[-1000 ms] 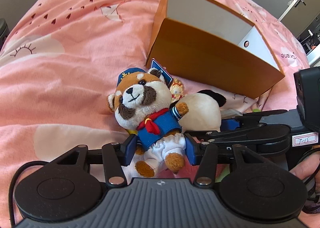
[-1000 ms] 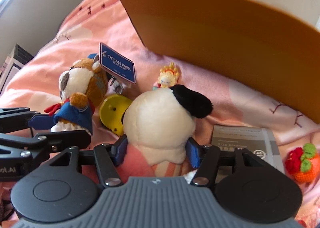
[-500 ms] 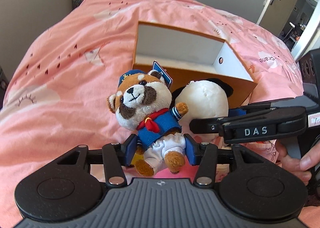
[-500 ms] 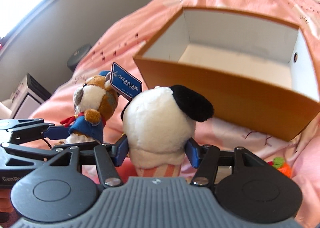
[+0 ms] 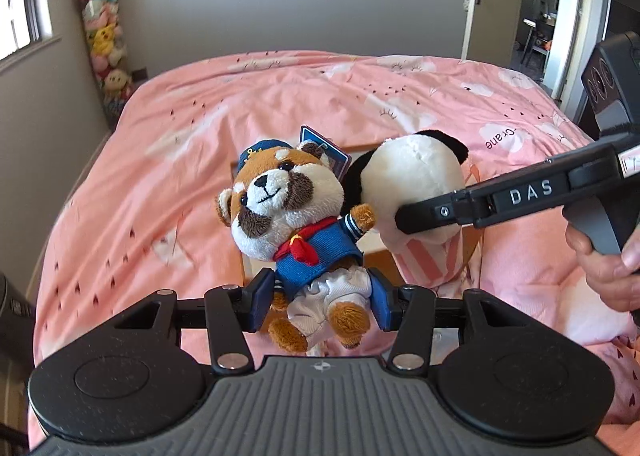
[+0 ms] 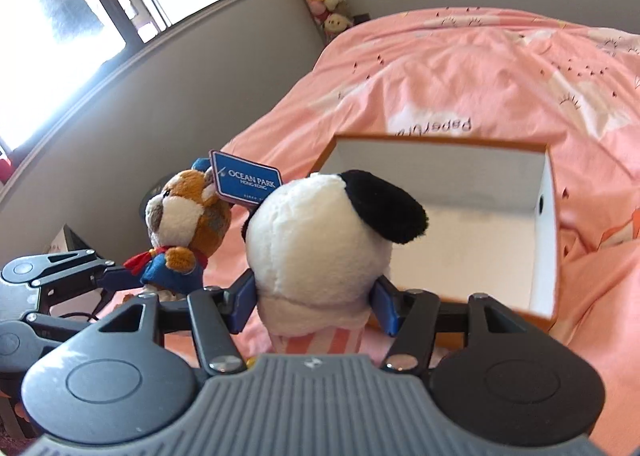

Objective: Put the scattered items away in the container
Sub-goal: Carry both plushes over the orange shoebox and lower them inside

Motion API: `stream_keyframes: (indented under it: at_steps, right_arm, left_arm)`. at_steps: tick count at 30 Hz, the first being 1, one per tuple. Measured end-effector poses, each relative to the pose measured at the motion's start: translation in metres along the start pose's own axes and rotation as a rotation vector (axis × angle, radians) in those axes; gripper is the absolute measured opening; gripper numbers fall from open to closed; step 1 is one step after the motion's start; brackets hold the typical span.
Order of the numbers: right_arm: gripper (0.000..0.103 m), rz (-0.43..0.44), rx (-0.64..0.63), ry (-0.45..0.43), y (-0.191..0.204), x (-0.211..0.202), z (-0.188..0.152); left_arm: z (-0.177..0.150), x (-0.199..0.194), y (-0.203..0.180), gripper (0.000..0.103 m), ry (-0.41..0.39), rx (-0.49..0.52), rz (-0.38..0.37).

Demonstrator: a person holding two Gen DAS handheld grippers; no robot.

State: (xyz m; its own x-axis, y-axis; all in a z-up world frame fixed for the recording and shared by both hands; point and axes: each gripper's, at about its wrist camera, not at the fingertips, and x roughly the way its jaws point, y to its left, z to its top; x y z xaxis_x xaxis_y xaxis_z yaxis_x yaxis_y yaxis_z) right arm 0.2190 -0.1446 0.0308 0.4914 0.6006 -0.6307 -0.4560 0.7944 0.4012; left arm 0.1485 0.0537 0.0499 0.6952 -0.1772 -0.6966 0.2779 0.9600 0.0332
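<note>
Fingers [image 5: 267,298] of left gripper [image 5: 320,298] clamp sailor plush [image 5: 296,216]; right gripper [image 6: 314,302] clamps panda plush [image 6: 320,240].

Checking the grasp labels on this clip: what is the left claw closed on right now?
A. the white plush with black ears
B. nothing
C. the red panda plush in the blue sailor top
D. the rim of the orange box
C: the left claw pinches the red panda plush at its waist, lifted off the bed.
</note>
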Motion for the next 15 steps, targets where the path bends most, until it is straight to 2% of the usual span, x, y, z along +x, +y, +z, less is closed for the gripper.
stream_keyframes:
  at_steps: [6, 10, 15]
  right_arm:
    - [0.062, -0.027, 0.069, -0.026, -0.031, 0.013, 0.041]
    - [0.062, -0.042, 0.131, 0.012, -0.056, 0.044, 0.061]
    - [0.062, -0.062, 0.207, 0.096, -0.087, 0.09, 0.068]
  left_arm:
    - [0.037, 0.033, 0.004, 0.057, -0.021, 0.101, 0.017]
    - [0.056, 0.072, 0.014, 0.057, 0.036, 0.105, -0.022]
    - [0.065, 0.124, 0.024, 0.057, 0.124, 0.11, -0.062]
